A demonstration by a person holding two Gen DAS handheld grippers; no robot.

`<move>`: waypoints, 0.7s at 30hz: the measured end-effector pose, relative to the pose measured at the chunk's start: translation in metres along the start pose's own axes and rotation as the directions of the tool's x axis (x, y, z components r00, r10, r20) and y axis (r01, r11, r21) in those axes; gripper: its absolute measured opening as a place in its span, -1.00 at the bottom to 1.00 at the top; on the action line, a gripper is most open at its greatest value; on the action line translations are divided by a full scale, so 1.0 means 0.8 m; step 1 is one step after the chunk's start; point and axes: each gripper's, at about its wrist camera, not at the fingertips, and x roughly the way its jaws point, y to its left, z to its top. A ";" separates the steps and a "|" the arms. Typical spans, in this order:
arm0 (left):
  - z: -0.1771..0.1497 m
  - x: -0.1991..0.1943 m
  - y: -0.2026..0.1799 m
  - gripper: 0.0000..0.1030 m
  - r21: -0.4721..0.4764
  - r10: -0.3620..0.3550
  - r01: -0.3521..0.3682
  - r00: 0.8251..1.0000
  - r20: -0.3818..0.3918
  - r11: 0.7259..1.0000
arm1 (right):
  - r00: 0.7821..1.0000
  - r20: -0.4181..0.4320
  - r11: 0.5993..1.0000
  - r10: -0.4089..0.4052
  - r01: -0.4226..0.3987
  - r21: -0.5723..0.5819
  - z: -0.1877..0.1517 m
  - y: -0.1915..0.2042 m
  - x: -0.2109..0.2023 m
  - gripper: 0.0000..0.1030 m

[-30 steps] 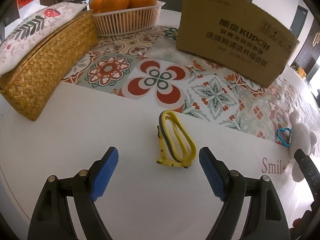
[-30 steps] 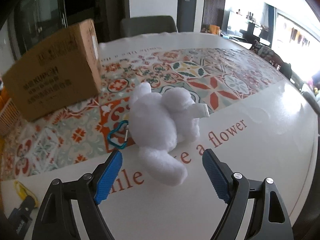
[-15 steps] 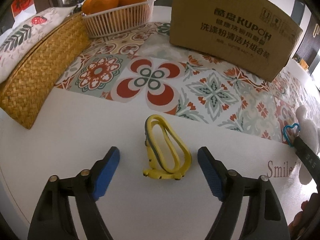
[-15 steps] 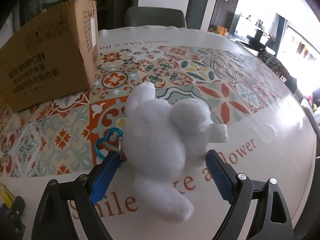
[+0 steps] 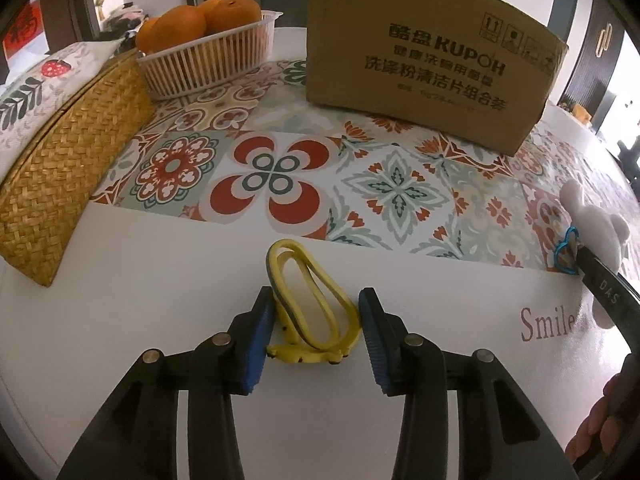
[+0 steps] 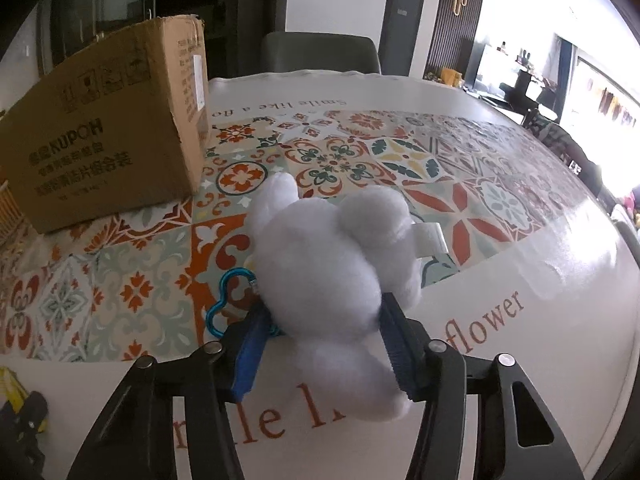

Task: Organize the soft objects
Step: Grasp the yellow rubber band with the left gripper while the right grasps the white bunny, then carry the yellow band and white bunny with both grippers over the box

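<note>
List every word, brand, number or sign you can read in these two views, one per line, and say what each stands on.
"KUPOH": cardboard box, brand on its side.
Chinese lines around the brand: printed on the same box, left unquoted here.
Handling symbols: box, top corner, too small to make out.
"Smile": tablecloth, by the left claw.
"flower": tablecloth, right-wrist view; "Smile like a" runs upside down on its far edge.
"DAS": black arm of the other tool.
No numbers readable.

Daylight glare right; fisheye edges warped, dark

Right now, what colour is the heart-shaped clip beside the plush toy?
Blue heart-shaped clip, clearest in the right wrist view.
</note>
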 end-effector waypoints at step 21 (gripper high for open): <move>0.002 -0.030 0.020 -0.21 0.037 -0.127 0.124 0.988 0.085 0.992 | 0.983 0.119 0.990 0.137 -0.139 0.014 -0.009 0.003 -0.066 -0.07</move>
